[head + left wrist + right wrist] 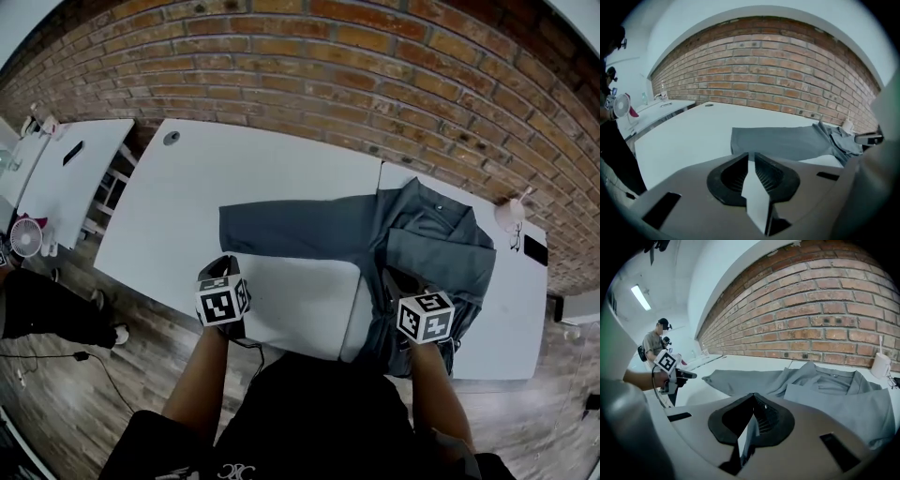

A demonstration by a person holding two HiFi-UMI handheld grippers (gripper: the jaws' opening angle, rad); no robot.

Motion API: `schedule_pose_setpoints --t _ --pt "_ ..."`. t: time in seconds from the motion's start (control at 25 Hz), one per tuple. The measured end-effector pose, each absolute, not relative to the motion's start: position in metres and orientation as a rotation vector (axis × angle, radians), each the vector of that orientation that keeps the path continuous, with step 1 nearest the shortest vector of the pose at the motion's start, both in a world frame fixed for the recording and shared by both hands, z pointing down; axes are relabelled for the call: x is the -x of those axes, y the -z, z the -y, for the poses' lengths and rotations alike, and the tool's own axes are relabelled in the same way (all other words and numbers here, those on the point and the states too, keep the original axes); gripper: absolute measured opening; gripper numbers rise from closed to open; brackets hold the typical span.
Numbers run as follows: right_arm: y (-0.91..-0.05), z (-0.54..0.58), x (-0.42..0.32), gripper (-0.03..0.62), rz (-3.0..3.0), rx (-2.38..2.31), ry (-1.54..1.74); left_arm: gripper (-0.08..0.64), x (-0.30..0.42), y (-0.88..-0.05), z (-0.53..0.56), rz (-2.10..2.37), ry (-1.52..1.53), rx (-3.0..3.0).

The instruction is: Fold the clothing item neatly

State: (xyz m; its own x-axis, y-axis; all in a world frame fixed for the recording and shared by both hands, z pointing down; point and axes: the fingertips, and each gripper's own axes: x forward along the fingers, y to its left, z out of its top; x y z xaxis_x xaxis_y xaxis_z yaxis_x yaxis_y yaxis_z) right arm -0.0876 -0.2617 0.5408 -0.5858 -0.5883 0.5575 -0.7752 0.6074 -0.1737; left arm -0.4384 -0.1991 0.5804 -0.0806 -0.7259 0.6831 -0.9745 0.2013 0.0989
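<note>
A grey long-sleeved shirt [433, 251] lies on the white table [187, 206]. One sleeve [291, 230] stretches flat to the left, and the body is bunched at the right with a panel folded over it. My left gripper [223, 266] hovers at the table's front edge, just below the sleeve's cuff, shut and holding nothing [751, 156]. My right gripper [409, 287] is over the shirt's lower part, its jaws shut [753, 398] with no cloth pinched between them. The shirt [834, 404] spreads out ahead of it.
A brick wall runs behind the table. A white cup [509, 214] and a flat black object [535, 249] sit at the table's far right. A second white table [66, 169] and a small fan [25, 239] stand at the left, where another person [655, 344] stands.
</note>
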Motion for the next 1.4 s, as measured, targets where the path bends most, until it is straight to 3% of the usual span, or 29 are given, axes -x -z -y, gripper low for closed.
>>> schedule_pose_setpoints --t 0.12,0.32,0.64,0.8,0.96,1.4 --pt "-0.539 0.25 0.083 0.002 2.391 -1.073 -0.561 0.121 0.453 -0.596 0.2 1.852 -0.457 -1.494" --pt "-0.527 0.235 0.069 0.002 2.432 -1.115 -0.662 0.183 0.464 -0.615 0.206 1.828 -0.378 -1.389" --pt "-0.521 0.224 0.049 0.002 2.412 -1.168 -0.652 0.181 0.476 -0.634 0.229 1.835 -0.51 -1.343" --pt "-0.523 0.218 0.041 0.002 2.387 -1.191 -0.663 0.068 0.476 -0.632 0.234 1.842 -0.543 -1.358" --pt "-0.522 0.212 0.032 0.002 2.367 -1.221 -0.679 0.048 0.468 -0.6 0.249 1.924 -0.554 -1.474" --pt "-0.507 0.185 -0.014 0.002 2.321 -1.392 -0.719 0.046 0.346 -0.505 0.317 1.857 -0.479 -1.941"
